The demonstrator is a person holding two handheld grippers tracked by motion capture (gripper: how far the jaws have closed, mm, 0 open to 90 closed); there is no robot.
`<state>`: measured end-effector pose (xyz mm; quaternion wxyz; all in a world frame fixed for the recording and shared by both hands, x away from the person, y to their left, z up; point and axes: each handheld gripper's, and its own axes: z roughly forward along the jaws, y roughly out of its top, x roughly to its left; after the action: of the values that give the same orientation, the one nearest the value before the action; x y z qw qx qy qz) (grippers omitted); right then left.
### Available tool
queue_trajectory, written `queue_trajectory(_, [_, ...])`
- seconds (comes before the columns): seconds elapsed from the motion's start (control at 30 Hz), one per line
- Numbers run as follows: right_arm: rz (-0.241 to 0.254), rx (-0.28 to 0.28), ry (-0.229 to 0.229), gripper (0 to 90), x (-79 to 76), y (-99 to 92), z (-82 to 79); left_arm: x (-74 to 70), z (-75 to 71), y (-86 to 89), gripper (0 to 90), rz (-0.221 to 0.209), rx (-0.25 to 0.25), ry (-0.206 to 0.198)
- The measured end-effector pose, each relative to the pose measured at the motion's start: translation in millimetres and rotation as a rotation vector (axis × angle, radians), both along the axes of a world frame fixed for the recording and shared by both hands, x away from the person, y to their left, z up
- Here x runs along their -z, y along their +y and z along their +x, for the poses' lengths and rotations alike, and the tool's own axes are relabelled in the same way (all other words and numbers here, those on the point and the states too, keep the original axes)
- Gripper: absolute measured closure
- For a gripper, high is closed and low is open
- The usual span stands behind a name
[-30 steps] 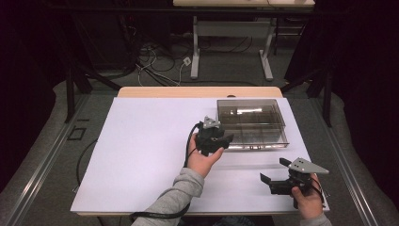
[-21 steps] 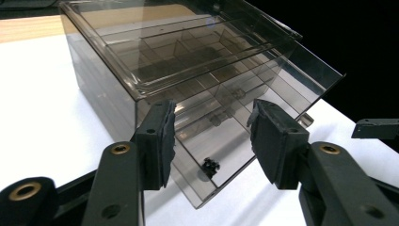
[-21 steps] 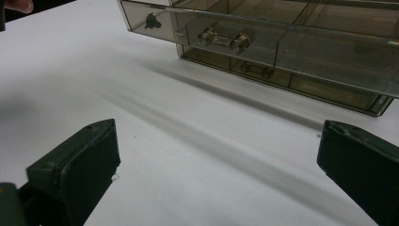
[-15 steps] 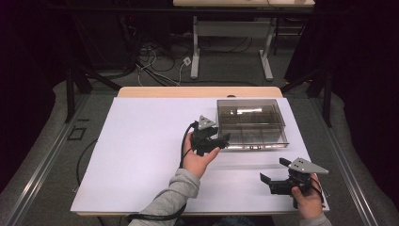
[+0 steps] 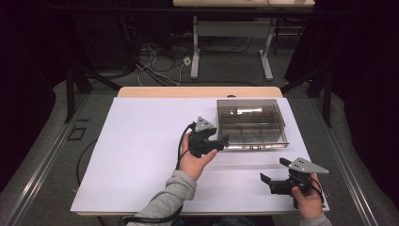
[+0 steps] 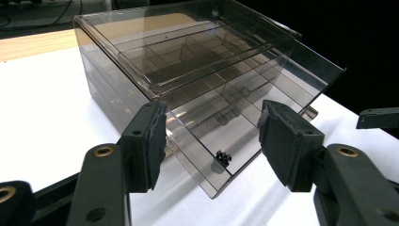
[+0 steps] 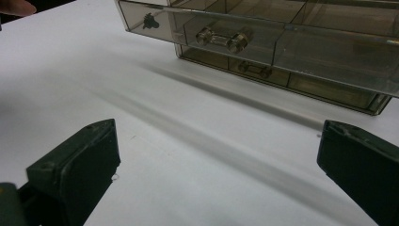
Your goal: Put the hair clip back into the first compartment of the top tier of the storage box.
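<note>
**Left gripper backs off the pulled-out drawer**

The smoky clear drawer box (image 5: 251,124) sits on the white table (image 5: 141,155), toward its far right. Its top drawer (image 6: 221,141) stands pulled partway out toward the person, and a small black item (image 6: 223,157) lies near the drawer's front corner. A drawer handle (image 7: 221,38) with two round knobs shows in the right gripper view, with a second handle on the drawer below it.

The left gripper (image 5: 220,140) hovers at the box's near left corner. Its jaws stand about half open and hold nothing; the drawer's corner lies beyond the pads (image 6: 149,141), not pinched by them. The right gripper (image 5: 270,175) rests low on the table, well apart from the box, jaws spread wide and empty.

To do this step well, I judge the left gripper should draw straight back and clear the drawer front without nudging it, so the drawer keeps its place. If the small item is the aim, the jaws should come in from above and narrow first, since the drawer walls leave little room.

Compared with a second ago, the left hand sits slightly farther left of the box, and its jaws have just been opening, with nothing between them. The right hand has not moved.
</note>
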<state>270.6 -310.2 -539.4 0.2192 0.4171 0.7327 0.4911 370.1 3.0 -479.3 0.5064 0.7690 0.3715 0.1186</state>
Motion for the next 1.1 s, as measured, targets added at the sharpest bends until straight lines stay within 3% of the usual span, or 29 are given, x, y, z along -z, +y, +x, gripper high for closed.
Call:
queue_trajectory(0.27, [0.007, 0.002, 0.004, 0.0, 0.2, 0.5, -0.2, 0.4, -2.9, 6.1, 31.5, -0.026, -0.003, 0.015])
queue_trajectory(0.5, [0.001, 0.001, -0.002, 0.0, 0.6, 0.1, 0.4, 0.9, -4.5, 14.2, 18.3, -0.028, -0.022, -0.003])
queue_trajectory(0.7, [-0.008, 0.001, 0.003, 0.0, -0.1, -0.1, 0.1, 0.9, -7.6, 21.2, 15.0, -0.032, -0.035, -0.011])
queue_trajectory(0.87, [-0.008, 0.002, 0.002, 0.0, -0.1, -0.1, 0.1, 2.5, -12.2, 28.6, 3.2, -0.018, -0.055, -0.02])
queue_trajectory(1.1, [-0.013, -0.002, 0.003, 0.0, 0.1, 0.2, 0.4, 4.5, -17.3, 45.5, 0.5, -0.022, -0.083, -0.027])
